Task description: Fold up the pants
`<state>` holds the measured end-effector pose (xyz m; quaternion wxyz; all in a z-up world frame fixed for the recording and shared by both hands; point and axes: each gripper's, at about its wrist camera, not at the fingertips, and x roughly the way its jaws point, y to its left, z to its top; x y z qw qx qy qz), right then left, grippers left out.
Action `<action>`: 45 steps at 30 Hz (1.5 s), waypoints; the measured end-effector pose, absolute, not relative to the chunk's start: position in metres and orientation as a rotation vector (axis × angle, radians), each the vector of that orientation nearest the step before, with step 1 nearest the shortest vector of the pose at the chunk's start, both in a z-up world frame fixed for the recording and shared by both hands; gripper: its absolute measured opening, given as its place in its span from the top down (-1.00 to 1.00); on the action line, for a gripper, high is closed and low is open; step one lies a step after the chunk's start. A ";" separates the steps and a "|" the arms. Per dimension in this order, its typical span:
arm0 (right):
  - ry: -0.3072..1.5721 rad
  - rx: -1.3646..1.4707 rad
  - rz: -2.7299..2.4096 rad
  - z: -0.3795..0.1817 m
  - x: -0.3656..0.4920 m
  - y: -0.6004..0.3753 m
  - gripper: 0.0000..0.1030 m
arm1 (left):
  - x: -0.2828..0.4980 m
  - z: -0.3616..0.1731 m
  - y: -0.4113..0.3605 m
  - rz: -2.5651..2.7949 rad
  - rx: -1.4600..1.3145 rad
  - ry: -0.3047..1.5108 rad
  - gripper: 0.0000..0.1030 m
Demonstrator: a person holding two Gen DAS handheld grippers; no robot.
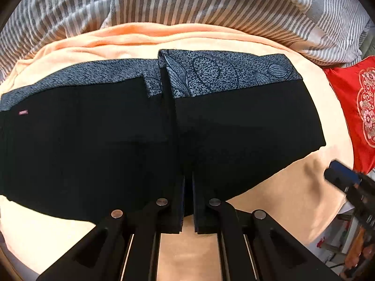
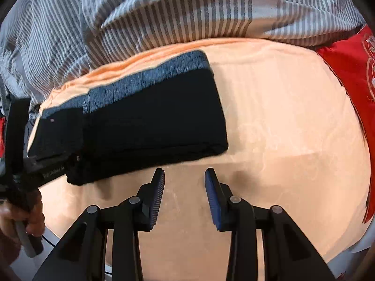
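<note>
The black pants (image 1: 93, 140) lie folded on the orange blanket (image 1: 293, 187), with a grey patterned band (image 1: 222, 72) along their far edge. A fold step runs down the middle, and a small pink label (image 1: 23, 112) shows at the left. My left gripper (image 1: 187, 178) points steeply down at the pants' near edge, its jaws shut on the dark fabric. In the right wrist view the pants (image 2: 152, 121) sit up and to the left. My right gripper (image 2: 185, 172) hangs open over bare blanket just in front of them, holding nothing.
Grey-and-white striped bedding (image 1: 187, 0) is bunched behind the blanket. A red embroidered cushion (image 1: 356, 107) lies at the right. A hand (image 2: 30, 213) holds the left gripper's handle at the lower left. Bare blanket (image 2: 281, 117) stretches right of the pants.
</note>
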<state>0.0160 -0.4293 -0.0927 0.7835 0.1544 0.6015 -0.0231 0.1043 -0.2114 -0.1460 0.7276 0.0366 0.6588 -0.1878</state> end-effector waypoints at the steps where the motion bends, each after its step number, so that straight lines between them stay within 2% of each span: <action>1: 1.286 0.345 -0.050 -0.091 0.019 -0.434 0.24 | 0.104 -0.141 -0.208 -0.402 0.078 1.452 0.87; 6: 1.238 0.426 -0.061 -0.087 0.054 -0.464 0.24 | 0.115 -0.103 -0.200 -0.346 0.014 1.365 0.87; 9: 1.213 0.449 -0.064 -0.090 0.079 -0.476 0.24 | 0.138 -0.090 -0.222 -0.372 -0.004 1.310 0.87; 12: 1.218 0.486 -0.073 -0.102 0.105 -0.483 0.30 | 0.156 -0.102 -0.246 -0.383 0.022 1.307 0.87; 16: 1.225 0.492 -0.073 -0.113 0.122 -0.480 0.32 | 0.168 -0.144 -0.260 -0.309 0.097 1.363 0.87; 20: 1.291 0.442 -0.029 -0.137 0.126 -0.459 0.32 | 0.161 -0.162 -0.241 -0.286 0.004 1.408 0.87; 23: 1.307 0.315 -0.016 -0.152 0.123 -0.444 0.33 | 0.154 -0.163 -0.244 -0.283 0.056 1.394 0.87; 32: 1.356 0.308 0.040 -0.136 0.113 -0.449 0.31 | 0.141 -0.139 -0.234 -0.157 0.001 1.403 0.86; 38: 1.365 0.293 0.069 -0.121 0.090 -0.448 0.17 | 0.126 -0.120 -0.225 -0.119 -0.034 1.397 0.84; 39: 1.366 0.286 0.078 -0.120 0.087 -0.447 0.17 | 0.122 -0.118 -0.226 -0.110 -0.045 1.402 0.30; 40: 1.370 0.278 0.090 -0.118 0.084 -0.446 0.16 | 0.118 -0.114 -0.222 -0.091 -0.058 1.403 -0.82; 41: 1.375 0.269 0.100 -0.116 0.081 -0.443 0.15 | 0.114 -0.110 -0.220 -0.064 -0.067 1.390 -0.96; 45: 1.386 0.247 0.129 -0.111 0.075 -0.435 0.10 | 0.105 -0.090 -0.202 -0.050 -0.108 1.369 -0.98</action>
